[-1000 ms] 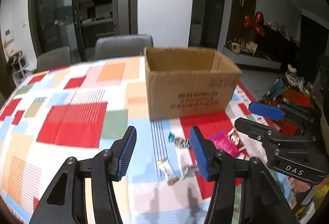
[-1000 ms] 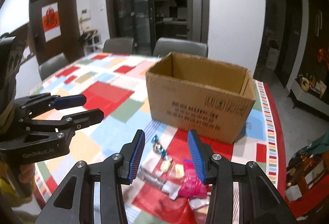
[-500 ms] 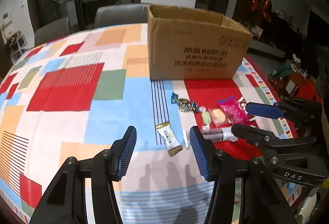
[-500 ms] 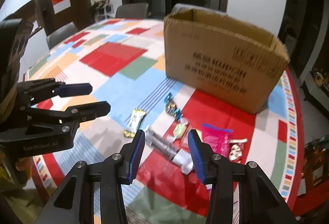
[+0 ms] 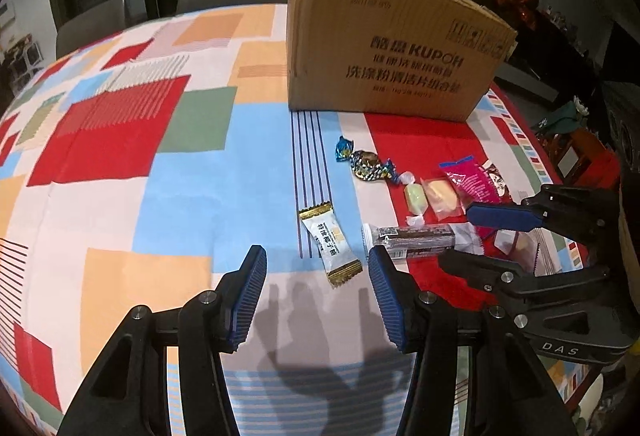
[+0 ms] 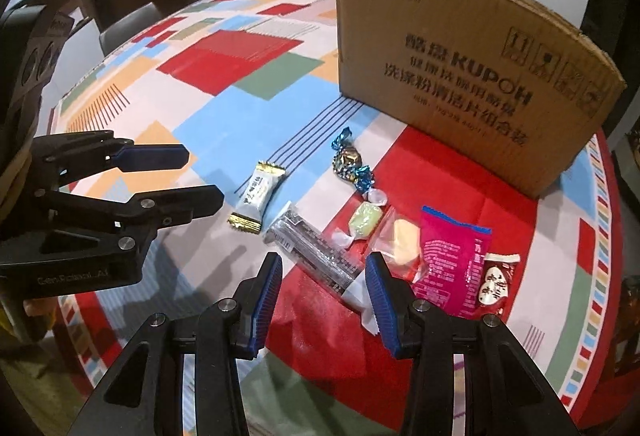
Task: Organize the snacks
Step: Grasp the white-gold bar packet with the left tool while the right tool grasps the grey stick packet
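We hold the left gripper [image 5: 318, 294] released above the white candy packet [image 5: 330, 242], and the right gripper [image 6: 322, 298] released over the dark snack bar [image 6: 316, 254], gripping nothing. The remaining snacks lie just beyond. Farther off stands the cardboard box [image 6: 460, 76], with bare tablecloth [image 5: 120, 156] open to the left.

Overhead room light falls brightly on the patchwork cloth-covered counter [image 5: 192, 172], while the room behind stays dim. Soft grey shadows of the left claw [image 5: 316, 292] spread over the cloth just beyond its pads. Shiny foil wrappers catch small glints. Fisheye bending curves the brown cardboard box [image 6: 460, 76] and darkens every corner. Both views are sharp, without motion blur.
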Motion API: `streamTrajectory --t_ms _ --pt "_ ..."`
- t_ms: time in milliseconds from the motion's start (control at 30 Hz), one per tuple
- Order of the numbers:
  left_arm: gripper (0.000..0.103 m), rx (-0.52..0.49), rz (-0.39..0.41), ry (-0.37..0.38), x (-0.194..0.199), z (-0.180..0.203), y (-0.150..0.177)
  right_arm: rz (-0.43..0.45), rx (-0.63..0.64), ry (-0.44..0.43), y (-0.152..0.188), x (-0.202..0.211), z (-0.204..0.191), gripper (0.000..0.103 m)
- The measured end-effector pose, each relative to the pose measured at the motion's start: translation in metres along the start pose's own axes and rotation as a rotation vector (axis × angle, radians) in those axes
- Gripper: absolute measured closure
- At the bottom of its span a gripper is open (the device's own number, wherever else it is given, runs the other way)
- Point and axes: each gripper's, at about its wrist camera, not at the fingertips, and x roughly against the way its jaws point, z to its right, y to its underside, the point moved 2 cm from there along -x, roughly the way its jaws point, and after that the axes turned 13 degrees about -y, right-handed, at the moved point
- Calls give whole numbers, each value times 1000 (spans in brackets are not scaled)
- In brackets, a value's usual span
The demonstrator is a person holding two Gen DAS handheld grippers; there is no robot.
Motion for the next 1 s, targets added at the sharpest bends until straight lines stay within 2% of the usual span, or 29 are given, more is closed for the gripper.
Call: streamTrajectory --t_ms 533,700,933,1000 --pt "60 32 -71 31 -35 8 -6 -62 11 -55 -3 -29 13 59" --pt "62 41 -84 40 -41 9 -7 -56 11 -56 -4 -35 13 59" --pt "64 38 -79 28 -44 12 -10 5 -17 -42 3 -32 13 73" --pt "67 34 -75 19 -45 13 -10 28 -36 -41 5 -29 15 76"
